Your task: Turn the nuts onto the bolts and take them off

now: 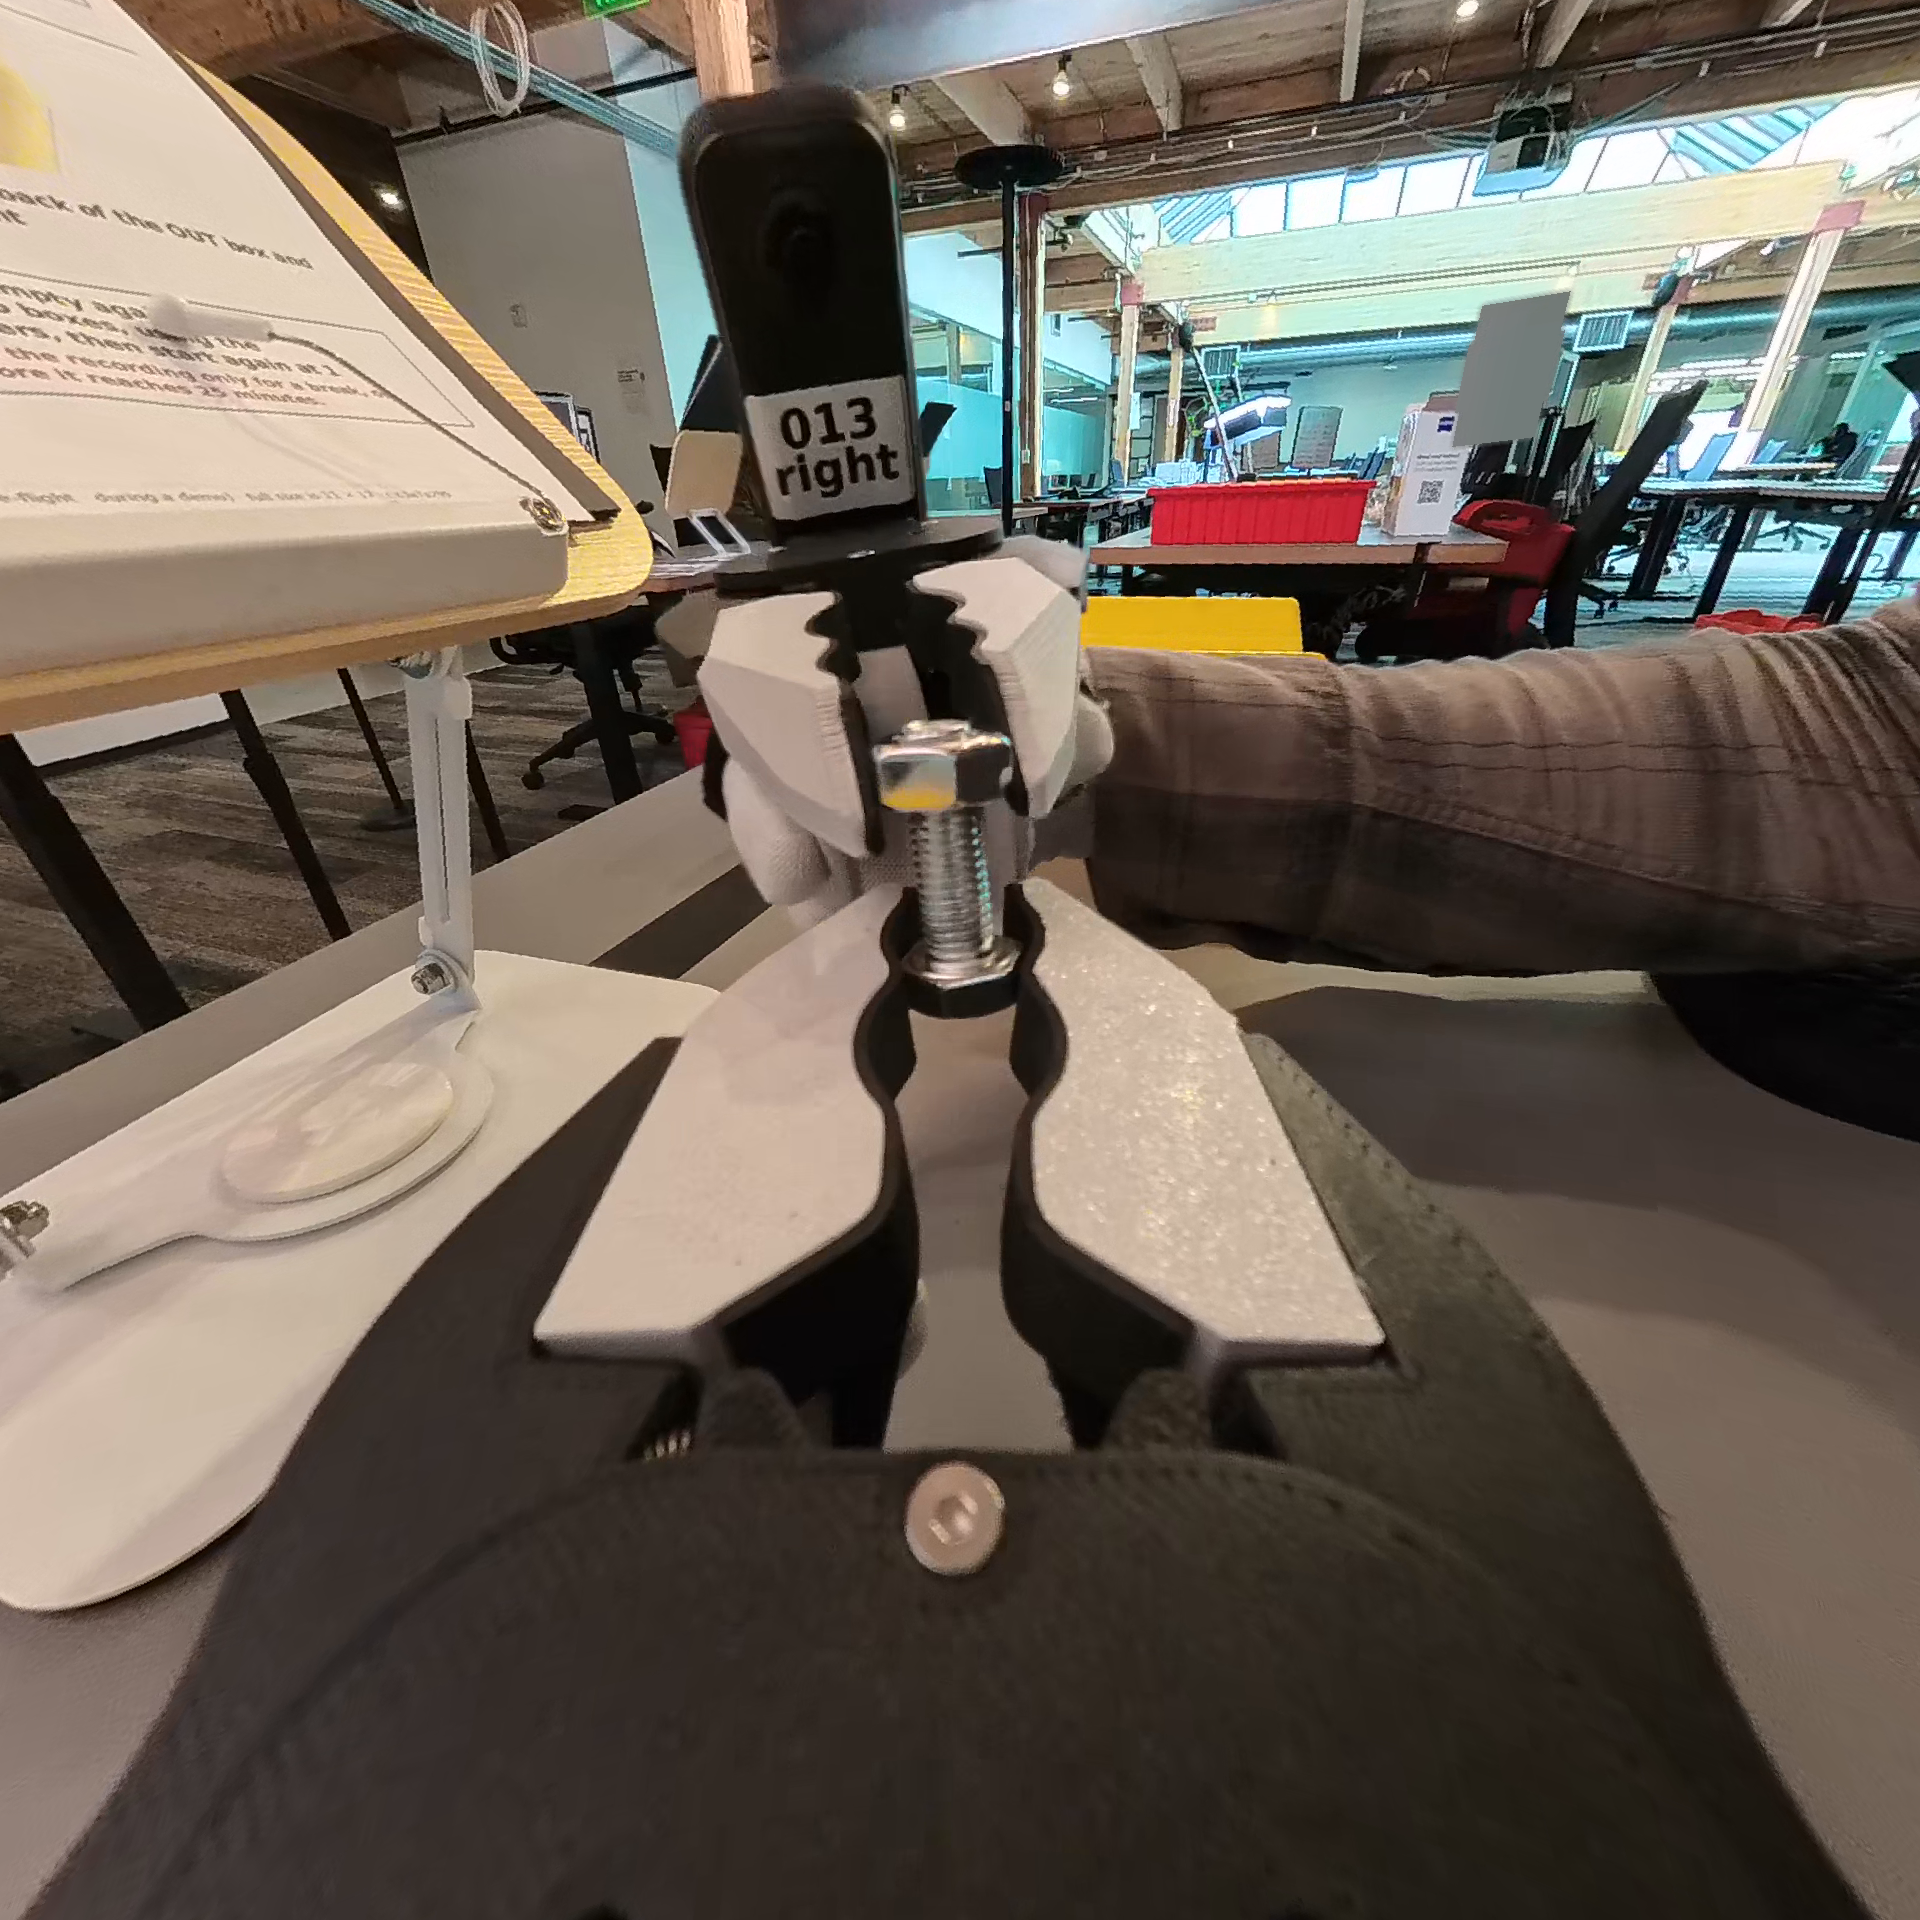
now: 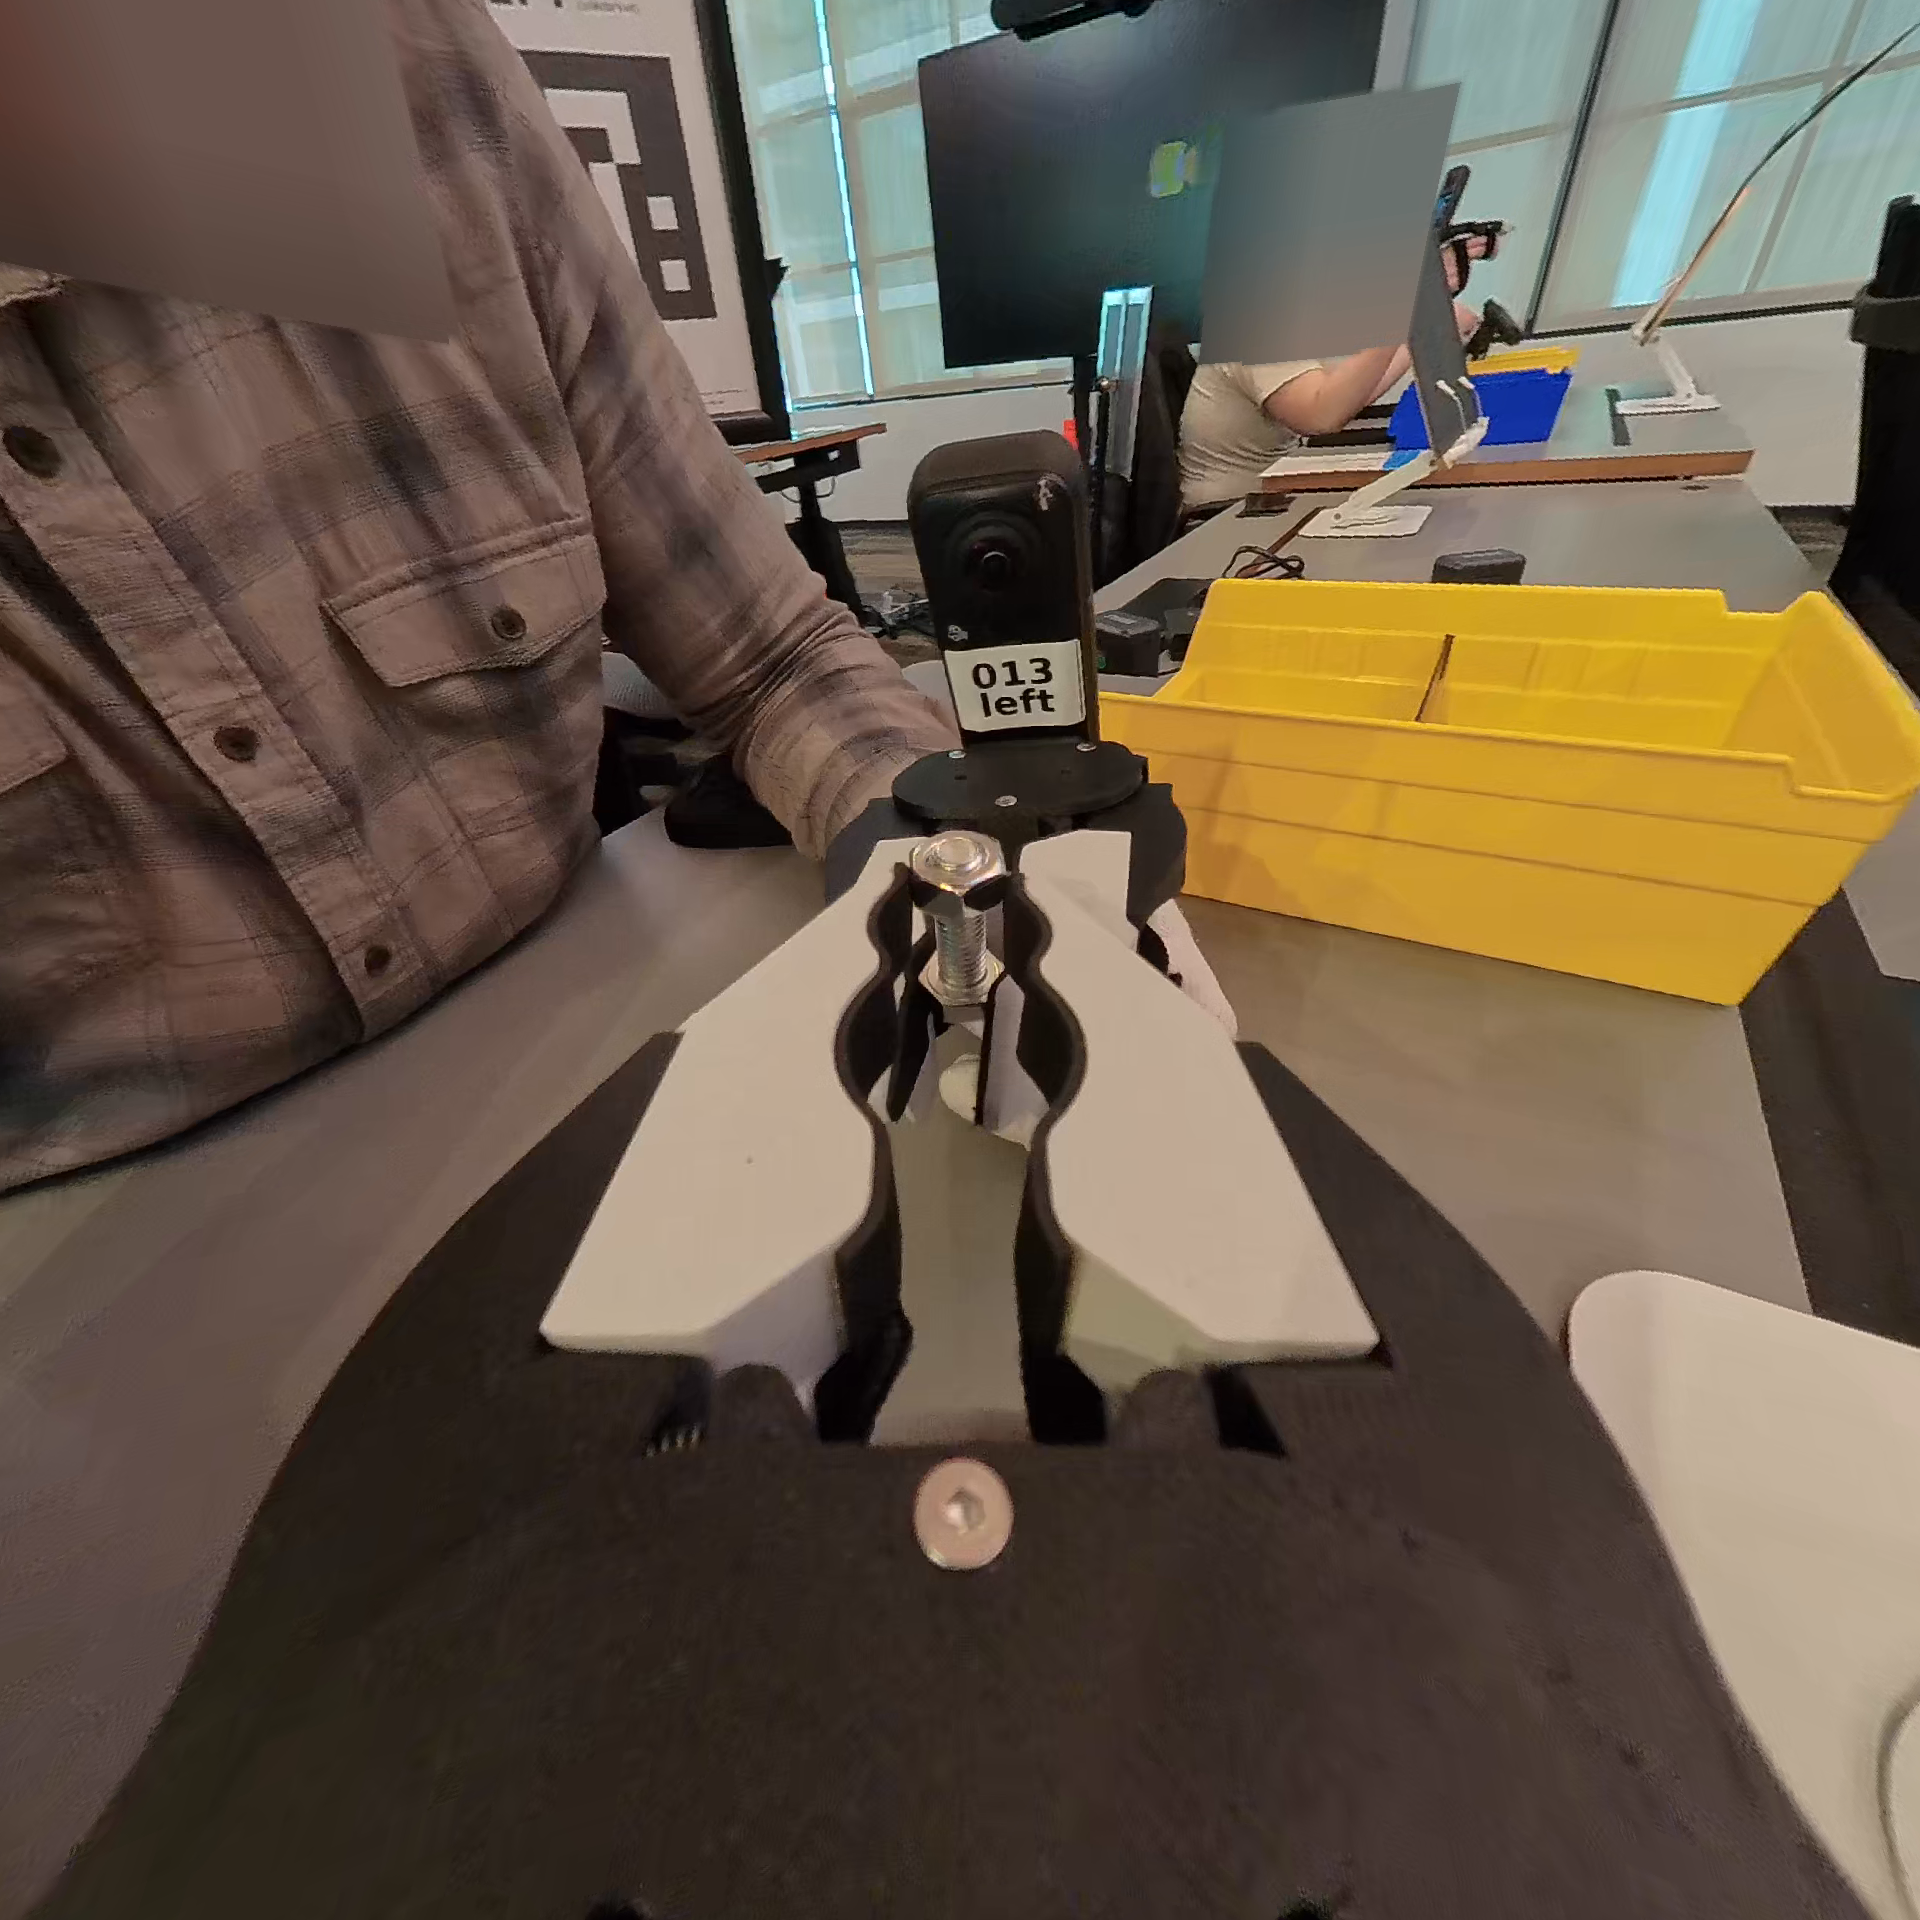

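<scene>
Yellow bin [image 2: 1507, 821] on grey table [image 2: 1455, 1122]; white stand base [image 1: 260, 1195] beside tilted board [image 1: 260, 416].

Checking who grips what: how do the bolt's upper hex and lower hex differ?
The upper hex sits in the right gripper's jaws; the lower hex in the left gripper's. The upper hex looks thicker and brighter, the lower hex thinner and shadowed. Both are hexagonal, on one upright threaded shaft.

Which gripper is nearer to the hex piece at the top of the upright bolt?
Right. The right gripper is shut on that hex piece; the left gripper grips the bottom end of the bolt, below it.
</scene>
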Available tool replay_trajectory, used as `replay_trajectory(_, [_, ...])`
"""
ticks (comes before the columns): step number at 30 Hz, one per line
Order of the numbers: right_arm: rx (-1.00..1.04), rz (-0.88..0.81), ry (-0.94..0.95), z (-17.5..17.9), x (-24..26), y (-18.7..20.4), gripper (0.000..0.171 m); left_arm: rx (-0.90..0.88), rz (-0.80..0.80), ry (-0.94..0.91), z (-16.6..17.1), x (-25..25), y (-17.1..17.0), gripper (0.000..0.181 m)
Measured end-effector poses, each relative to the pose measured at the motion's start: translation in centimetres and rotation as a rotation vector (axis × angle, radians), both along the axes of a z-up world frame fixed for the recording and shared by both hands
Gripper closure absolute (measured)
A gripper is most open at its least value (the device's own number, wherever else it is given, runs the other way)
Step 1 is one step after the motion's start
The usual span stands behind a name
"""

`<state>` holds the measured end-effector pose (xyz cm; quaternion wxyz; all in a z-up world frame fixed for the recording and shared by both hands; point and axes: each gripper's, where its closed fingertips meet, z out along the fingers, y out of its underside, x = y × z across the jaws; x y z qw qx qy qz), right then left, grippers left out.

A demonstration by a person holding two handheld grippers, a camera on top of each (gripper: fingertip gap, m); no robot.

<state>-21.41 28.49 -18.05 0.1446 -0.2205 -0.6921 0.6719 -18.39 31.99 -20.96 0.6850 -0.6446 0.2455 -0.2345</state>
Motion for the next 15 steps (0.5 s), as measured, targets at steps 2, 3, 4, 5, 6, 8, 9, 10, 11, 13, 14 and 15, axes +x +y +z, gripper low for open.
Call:
replay_trajectory(2, [0.005, -0.039, 0.007, 0.01, -0.1, -0.01, 0.156, 0.001, 0.004, 0.0, 0.01, -0.03, 0.02, 0.167])
replay_trajectory(3, [0.007, -0.064, 0.006, 0.01, -0.2, -0.01, 0.156, 0.0, 0.006, -0.003, 0.02, -0.09, 0.04, 0.167])
replay_trajectory(4, [0.012, -0.088, 0.004, 0.0, -0.25, -0.05, 0.156, -0.001, 0.006, -0.003, 0.02, -0.08, 0.04, 0.167])
replay_trajectory(5, [0.024, -0.114, 0.008, 0.0, -0.27, -0.13, 0.157, 0.001, 0.008, 0.001, 0.01, -0.05, 0.04, 0.167])
replay_trajectory(6, [0.038, -0.142, 0.013, -0.01, -0.32, -0.2, 0.157, 0.003, 0.011, 0.004, 0.0, -0.04, 0.03, 0.167])
replay_trajectory(8, [0.051, -0.209, 0.01, -0.04, -0.54, -0.2, 0.157, 0.0, 0.018, -0.002, 0.02, -0.18, 0.11, 0.167])
replay_trajectory(9, [0.056, -0.253, 0.011, -0.03, -0.69, -0.1, 0.157, -0.003, 0.022, -0.008, 0.03, -0.28, 0.16, 0.167])
replay_trajectory(10, [0.063, -0.295, 0.012, -0.05, -0.74, -0.01, 0.157, -0.004, 0.023, -0.008, 0.02, -0.3, 0.18, 0.167])
replay_trajectory(11, [0.075, -0.337, 0.015, -0.07, -0.71, 0.07, 0.157, -0.004, 0.025, -0.003, -0.01, -0.26, 0.19, 0.167])
replay_trajectory(13, [0.091, -0.426, 0.016, -0.14, -0.57, 0.23, 0.157, -0.004, 0.029, 0.008, -0.08, -0.17, 0.22, 0.167])
replay_trajectory(14, [0.094, -0.47, 0.014, -0.18, -0.49, 0.3, 0.157, -0.004, 0.031, 0.014, -0.12, -0.11, 0.23, 0.167])
replay_trajectory(15, [0.097, -0.515, 0.015, -0.2, -0.42, 0.36, 0.157, -0.003, 0.031, 0.019, -0.14, -0.06, 0.22, 0.167])
